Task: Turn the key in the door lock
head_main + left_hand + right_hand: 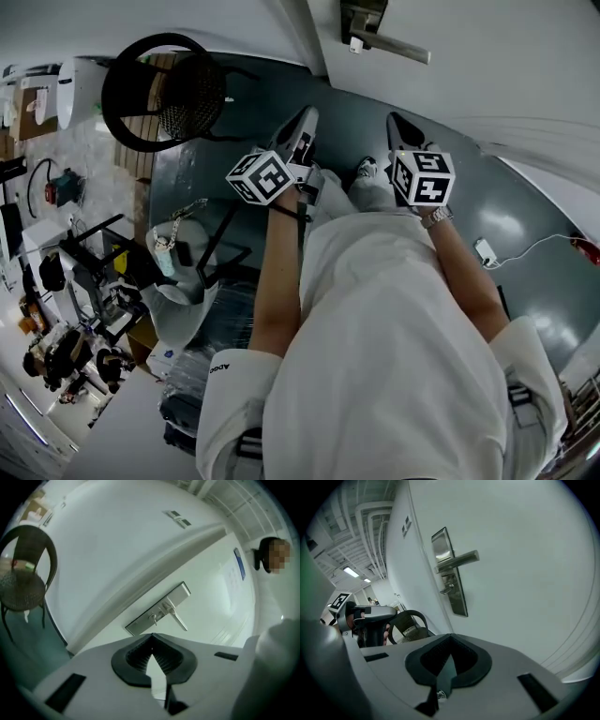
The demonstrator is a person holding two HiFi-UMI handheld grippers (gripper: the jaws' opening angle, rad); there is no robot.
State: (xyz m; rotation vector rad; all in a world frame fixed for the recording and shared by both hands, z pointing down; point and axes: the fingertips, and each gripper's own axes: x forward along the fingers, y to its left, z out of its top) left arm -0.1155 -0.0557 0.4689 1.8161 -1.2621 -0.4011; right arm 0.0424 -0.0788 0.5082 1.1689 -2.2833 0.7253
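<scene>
Key (447, 590) is seated in the lock plate (458, 599), just under the lever handle (459, 558), at 12 o'clock from both jaw pairs. Left hand-held gripper (151, 635) and right hand-held gripper (450, 637) are clenched, empty and apart from it. Risk judged: the small key may be knocked, or the handle struck, by closed tips. White door (525, 573) and grey floor (525, 234) are noted, with a chair (169, 94) at 10 o'clock.

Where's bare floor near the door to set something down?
Bare floor on the right, between the door and the white charger; also a strip between the chair and the person's shoe. Left side is crowded with stands.
</scene>
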